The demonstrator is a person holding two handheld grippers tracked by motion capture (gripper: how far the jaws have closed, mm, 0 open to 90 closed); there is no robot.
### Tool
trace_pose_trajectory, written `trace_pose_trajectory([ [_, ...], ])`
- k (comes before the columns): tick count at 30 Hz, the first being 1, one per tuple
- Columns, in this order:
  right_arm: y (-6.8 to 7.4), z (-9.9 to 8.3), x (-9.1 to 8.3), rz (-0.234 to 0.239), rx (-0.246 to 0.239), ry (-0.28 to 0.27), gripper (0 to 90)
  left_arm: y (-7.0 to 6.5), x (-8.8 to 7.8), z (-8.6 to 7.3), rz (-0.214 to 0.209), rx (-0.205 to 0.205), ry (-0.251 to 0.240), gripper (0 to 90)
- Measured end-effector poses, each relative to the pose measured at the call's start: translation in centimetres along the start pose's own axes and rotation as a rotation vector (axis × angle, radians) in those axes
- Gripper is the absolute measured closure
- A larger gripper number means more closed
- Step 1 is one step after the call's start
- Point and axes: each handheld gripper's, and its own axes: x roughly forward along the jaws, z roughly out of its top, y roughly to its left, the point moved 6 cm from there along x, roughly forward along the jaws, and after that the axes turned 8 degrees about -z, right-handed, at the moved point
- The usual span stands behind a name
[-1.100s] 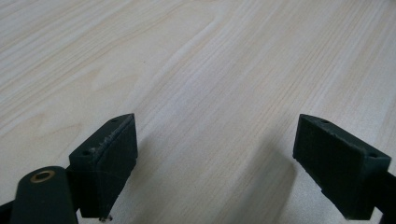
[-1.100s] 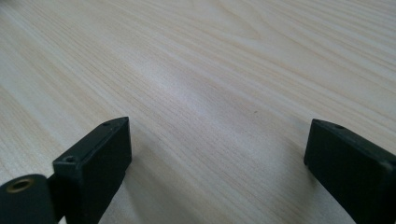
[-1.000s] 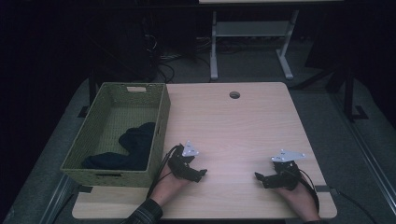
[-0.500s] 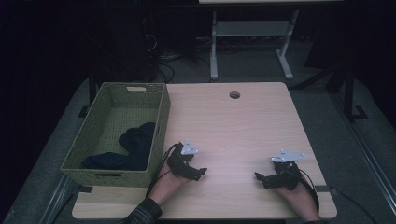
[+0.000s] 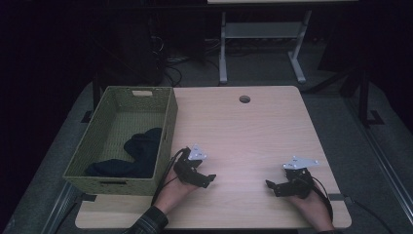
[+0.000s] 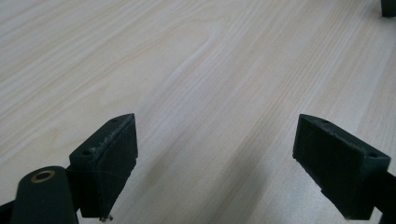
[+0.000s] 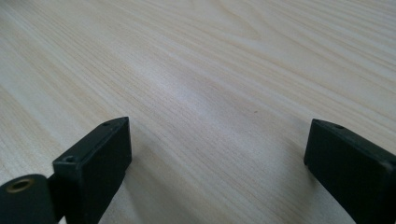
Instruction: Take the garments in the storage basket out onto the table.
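Two handheld grippers rest low over the near edge of a pale wooden table (image 5: pixel 253 131), one in each of a person's hands. The left gripper (image 5: pixel 208 179) sits just right of a green woven basket (image 5: pixel 168 126), its jaws pointing right toward the middle of the table; the grey three-cornered plate (image 5: pixel 197 153) on top of it catches the light. The right gripper (image 5: pixel 269 185) lies near the table's right near corner, jaws pointing left, so the two tools face each other, well apart across bare wood.

In the left gripper view, the left gripper (image 6: pixel 215 154) has its two black jaws spread wide, with nothing but wood grain between them. The right gripper view shows the same of the right gripper (image 7: pixel 217 154): jaws wide apart, holding nothing, close above the tabletop.

The basket stands on the left side of the table and reaches from its near edge toward the far side. Inside it, at the near end against the right wall, lies a heap of dark cloth (image 5: pixel 136 153). A round cable hole (image 5: pixel 244 99) marks the table's far edge.
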Motion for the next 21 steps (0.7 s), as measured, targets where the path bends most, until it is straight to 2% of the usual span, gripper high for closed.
trace_pose_trajectory([
  [10,0.0,0.0,0.0,0.0,0.0,0.0,7.1,-0.12,-0.67,0.55,-0.004,0.0,-0.021,13.6],
  [21,0.0,0.0,0.0,0.0,0.0,0.0,7.1,-0.3,-1.07,0.82,-0.007,0.005,-0.019,13.6],
])
